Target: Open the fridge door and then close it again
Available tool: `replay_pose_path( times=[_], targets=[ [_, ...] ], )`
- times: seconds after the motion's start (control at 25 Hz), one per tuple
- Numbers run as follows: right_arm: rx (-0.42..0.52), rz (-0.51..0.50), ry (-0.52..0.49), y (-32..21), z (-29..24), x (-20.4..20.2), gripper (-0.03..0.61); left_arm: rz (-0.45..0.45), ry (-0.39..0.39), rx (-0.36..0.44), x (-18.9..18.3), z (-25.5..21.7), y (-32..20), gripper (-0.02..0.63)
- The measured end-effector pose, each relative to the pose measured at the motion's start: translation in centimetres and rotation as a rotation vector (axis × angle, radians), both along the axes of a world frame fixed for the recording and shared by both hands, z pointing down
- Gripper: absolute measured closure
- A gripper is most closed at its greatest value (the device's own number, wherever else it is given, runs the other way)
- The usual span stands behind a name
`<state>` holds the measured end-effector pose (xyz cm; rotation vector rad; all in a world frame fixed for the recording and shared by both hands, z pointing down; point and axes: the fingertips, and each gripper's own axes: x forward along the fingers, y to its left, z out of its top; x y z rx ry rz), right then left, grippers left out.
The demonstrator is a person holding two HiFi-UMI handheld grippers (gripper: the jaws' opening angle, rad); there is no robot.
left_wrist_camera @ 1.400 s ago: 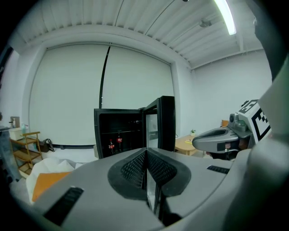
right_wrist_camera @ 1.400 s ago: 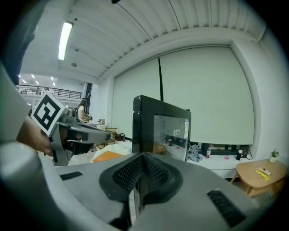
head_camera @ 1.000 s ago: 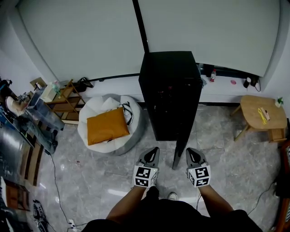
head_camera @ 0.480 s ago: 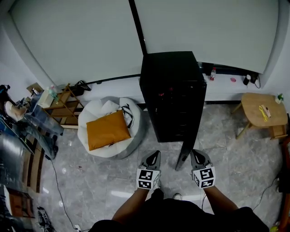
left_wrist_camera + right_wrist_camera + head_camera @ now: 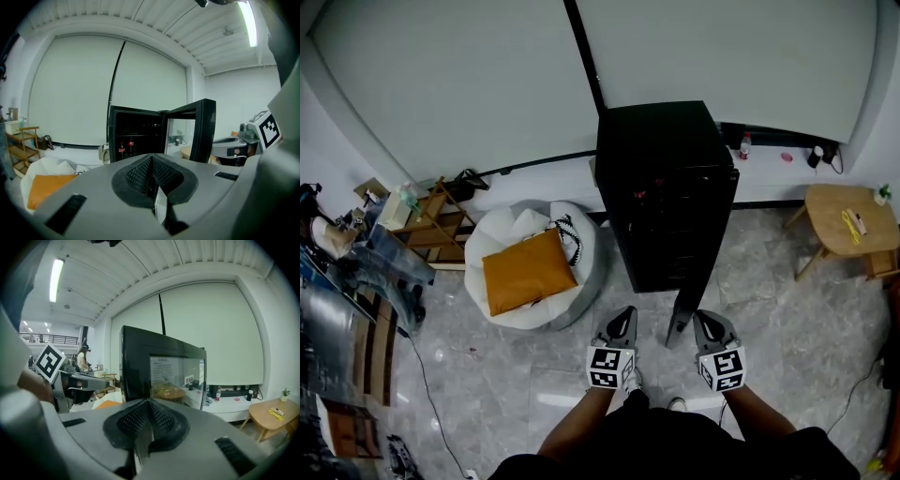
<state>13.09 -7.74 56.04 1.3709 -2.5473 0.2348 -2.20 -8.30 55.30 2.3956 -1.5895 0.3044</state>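
The black fridge (image 5: 666, 187) stands against the back wall with its door (image 5: 680, 319) swung out towards me, edge-on between my two grippers. In the left gripper view the fridge's dark inside (image 5: 136, 136) shows two red-labelled bottles (image 5: 125, 149), and the open door (image 5: 205, 131) is at its right. The door's glass panel (image 5: 176, 376) fills the middle of the right gripper view. My left gripper (image 5: 624, 313) (image 5: 151, 165) is just left of the door's edge, shut and empty. Just right of that edge, my right gripper (image 5: 704, 318) (image 5: 147, 409) is shut too, holding nothing.
A white beanbag (image 5: 553, 300) with an orange cushion (image 5: 523, 272) lies left of the fridge. A wooden rack (image 5: 441, 220) stands further left. A round wooden stool (image 5: 848, 220) is at the right. A low ledge (image 5: 769, 183) with small bottles runs along the wall.
Both grippers have drifted lower in the head view, away from the fridge body. The door has stayed open between them, and both stay shut.
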Motion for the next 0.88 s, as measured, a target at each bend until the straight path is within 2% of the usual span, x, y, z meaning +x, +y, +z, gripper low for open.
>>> replay_pose_path(
  times=[0.48,0.88],
  targets=[
    [0.003,-0.039,-0.009,-1.3,0.6,-4.9,0.56,-0.02,0.033,-0.015,-3.8,0.4,-2.3,0.592],
    [0.002,-0.027,-0.015,-3.6,0.6,-8.4,0.56,-0.032,0.015,0.002,-7.0,-0.1,-4.2,0.592]
  ],
)
